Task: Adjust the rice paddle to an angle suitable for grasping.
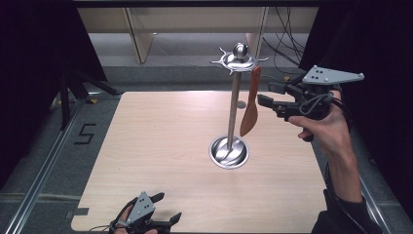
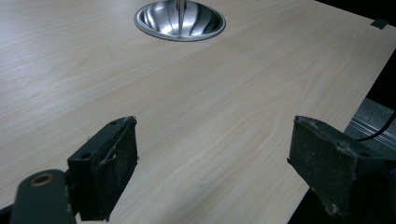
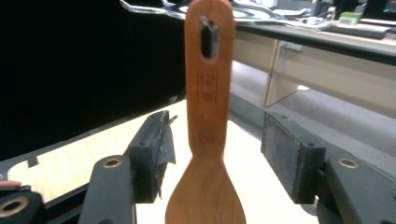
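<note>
A metal stand (image 1: 234, 109) with a round base (image 1: 229, 152) rises from the middle of the wooden table (image 1: 160, 146). A brown wooden spatula (image 1: 250, 105) hangs blade down from one hook of the stand's crown (image 1: 238, 58). In the right gripper view the hook passes through the slot in the spatula's handle (image 3: 208, 107). My right gripper (image 1: 265, 93) is held level at the spatula from the right. Its jaws stand open on either side of the handle, with a gap at each pad (image 3: 285, 154). My left gripper (image 1: 169, 206) rests open near the table's front edge, with nothing between its pads (image 2: 112, 163).
The stand's bowl-shaped base (image 2: 180, 19) lies ahead of the left gripper across bare tabletop. Behind the table are a pale cabinet (image 1: 195, 24) and loose cables (image 1: 287, 39). Dark curtains flank both sides. A floor rail (image 1: 44, 170) runs along the table's left.
</note>
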### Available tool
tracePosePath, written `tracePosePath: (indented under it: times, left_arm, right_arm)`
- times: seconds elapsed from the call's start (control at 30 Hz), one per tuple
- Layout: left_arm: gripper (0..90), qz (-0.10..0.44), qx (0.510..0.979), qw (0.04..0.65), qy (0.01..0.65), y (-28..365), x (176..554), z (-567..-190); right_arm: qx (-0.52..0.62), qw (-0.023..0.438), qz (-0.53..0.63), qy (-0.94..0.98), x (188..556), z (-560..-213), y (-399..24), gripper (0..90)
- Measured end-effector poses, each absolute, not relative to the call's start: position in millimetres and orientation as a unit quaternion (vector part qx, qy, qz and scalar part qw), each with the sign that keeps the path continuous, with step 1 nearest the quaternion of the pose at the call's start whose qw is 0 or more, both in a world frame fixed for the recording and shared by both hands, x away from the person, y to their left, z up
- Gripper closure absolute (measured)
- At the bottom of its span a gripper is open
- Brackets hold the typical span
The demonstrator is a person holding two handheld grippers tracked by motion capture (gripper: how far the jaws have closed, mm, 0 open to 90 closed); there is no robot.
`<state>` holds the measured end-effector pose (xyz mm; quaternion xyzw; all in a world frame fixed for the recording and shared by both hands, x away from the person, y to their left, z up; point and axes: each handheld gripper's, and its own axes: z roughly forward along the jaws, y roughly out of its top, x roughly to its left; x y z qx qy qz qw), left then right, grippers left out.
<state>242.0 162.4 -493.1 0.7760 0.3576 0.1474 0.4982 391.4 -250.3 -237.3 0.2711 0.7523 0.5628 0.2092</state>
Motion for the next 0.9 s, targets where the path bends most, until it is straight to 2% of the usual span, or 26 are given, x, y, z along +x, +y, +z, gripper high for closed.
tracePosePath:
  times: [0.03, 0.3, 0.5, 0.8, 0.9]
  left_arm:
    - [14.8, 0.152, 0.783, 0.496, 0.343, 164, 244, -493]
    - [14.8, 0.154, 0.790, 0.481, 0.348, 166, 244, -493]
    - [14.8, 0.147, 0.781, 0.493, 0.354, 164, 243, -493]
    - [14.8, 0.151, 0.784, 0.494, 0.344, 164, 243, -492]
    - [14.7, 0.147, 0.781, 0.494, 0.352, 163, 243, -492]
  right_arm:
    - [0.271, 0.209, 0.563, 0.752, 391, -237, -250, 43.9]
    - [0.275, 0.217, 0.565, 0.747, 378, -265, -268, 42.2]
    - [0.302, 0.198, 0.550, 0.753, 379, -294, -274, 41.8]
    - [0.296, 0.200, 0.533, 0.767, 381, -307, -275, 40.5]
    - [0.301, 0.185, 0.522, 0.776, 379, -315, -275, 39.4]
